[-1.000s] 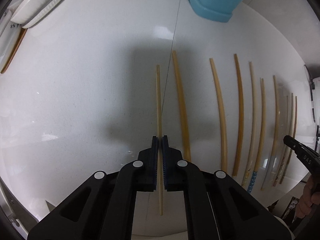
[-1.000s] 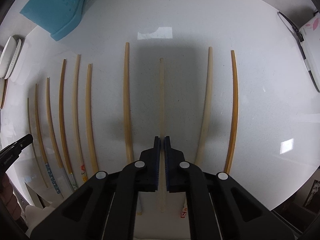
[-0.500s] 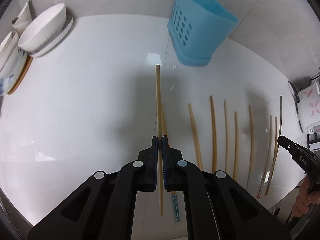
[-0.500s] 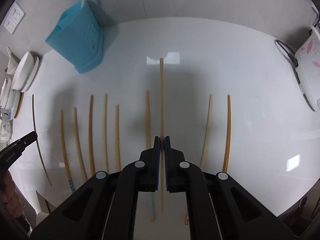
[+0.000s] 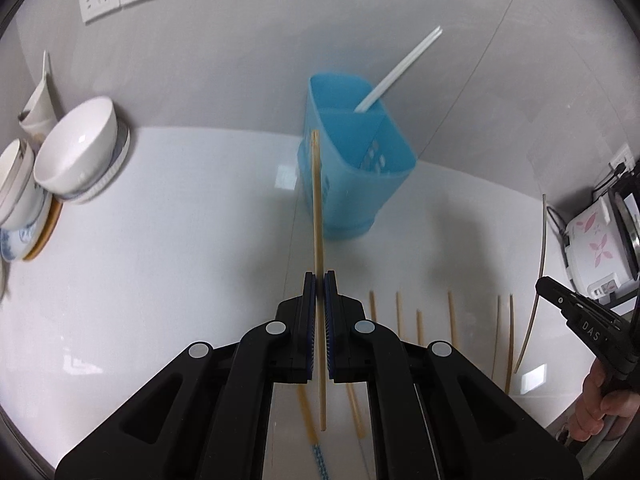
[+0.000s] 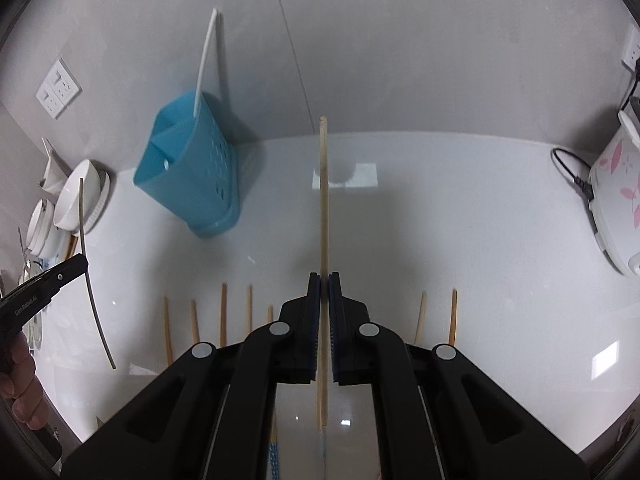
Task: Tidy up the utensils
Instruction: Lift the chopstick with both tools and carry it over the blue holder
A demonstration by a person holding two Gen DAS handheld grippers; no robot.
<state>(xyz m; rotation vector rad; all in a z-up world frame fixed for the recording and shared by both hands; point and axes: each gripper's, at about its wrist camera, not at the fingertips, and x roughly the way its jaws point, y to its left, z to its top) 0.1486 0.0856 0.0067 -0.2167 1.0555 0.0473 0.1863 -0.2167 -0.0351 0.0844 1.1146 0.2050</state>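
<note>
Working from left to right across the counter (image 5: 160, 280):

**Bowls.** Stacked white bowls (image 5: 76, 156) stand at the far left, well apart from the work. Keep the sticks away from them.

**Left gripper** (image 5: 320, 280). Your jaws are closed on one wooden chopstick (image 5: 317, 200), which runs forward between the pads and is clear of the counter. Its far tip points at the near wall of the blue utensil holder (image 5: 352, 168). The grip sits nearer the rear end than the middle, so a long free length projects ahead.

**Utensil holder.** It stands near the back wall and is divided into compartments; a pair of white chopsticks (image 5: 400, 68) leans in one of them.

**Loose chopsticks** (image 5: 452, 316). A row lies on the counter near you, side by side and apart.

**Right gripper** (image 6: 325, 280). Your jaws are likewise closed on a single chopstick (image 6: 323, 200), with the holder off to its left in the right wrist view.

**Handling.** Judge each stick as light, stiff, smooth and thin. It will likely pivot in the pads if the tip strikes the holder's rim. For the remaining sticks, take hold near mid-length and square across the pads.
</note>
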